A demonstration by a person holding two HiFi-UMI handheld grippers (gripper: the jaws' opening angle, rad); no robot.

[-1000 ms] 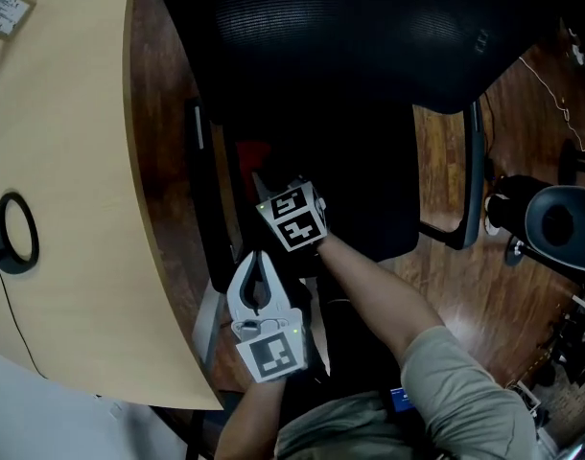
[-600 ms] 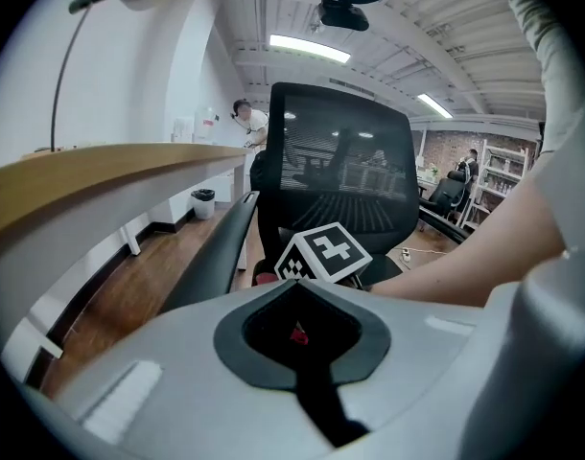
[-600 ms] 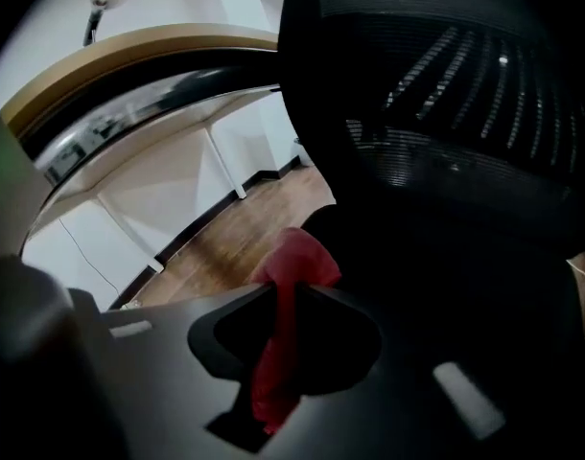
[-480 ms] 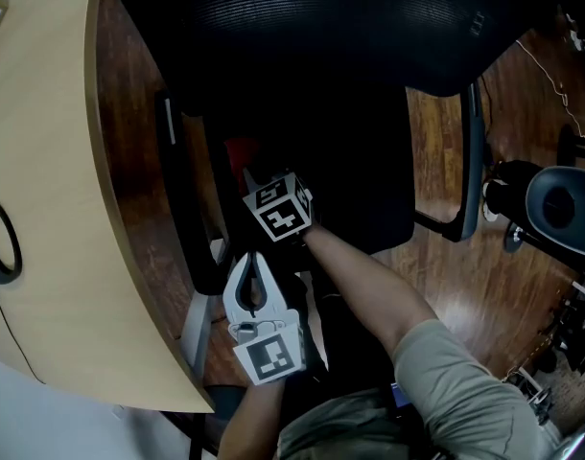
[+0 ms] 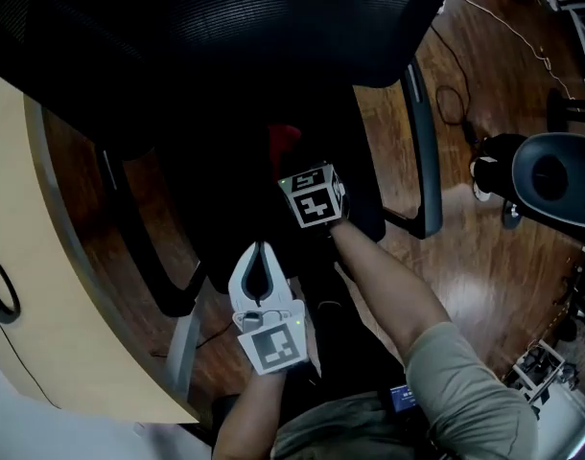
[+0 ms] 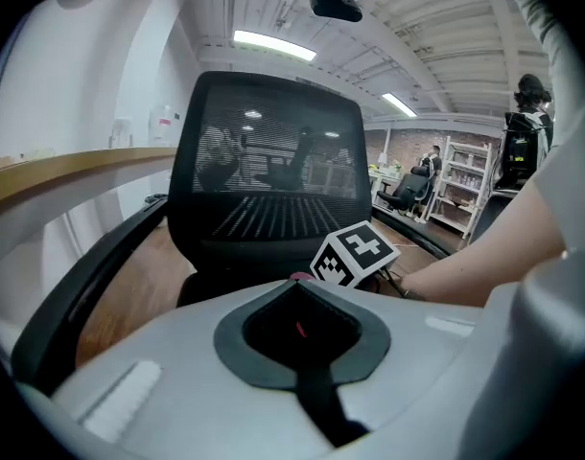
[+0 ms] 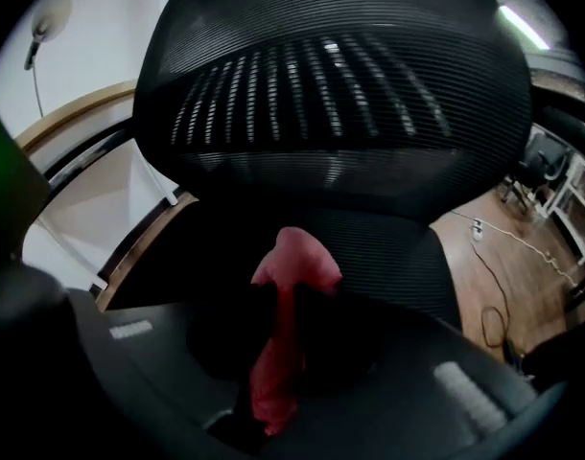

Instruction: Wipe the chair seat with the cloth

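In the head view, the right hand-held gripper is pinching the red cloth, which is sticking out past its tips over the dark seat. The left hand-held gripper is hovering just behind it, nearer the person.

In the left gripper view, its jaws are meeting at the tips and holding nothing.

In the right gripper view, the jaws are clamping the cloth. Its bunched end is bulging ahead of them above the seat, below the backrest.

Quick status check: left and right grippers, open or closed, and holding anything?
Left gripper: closed, holding nothing.
Right gripper: closed on the red cloth.
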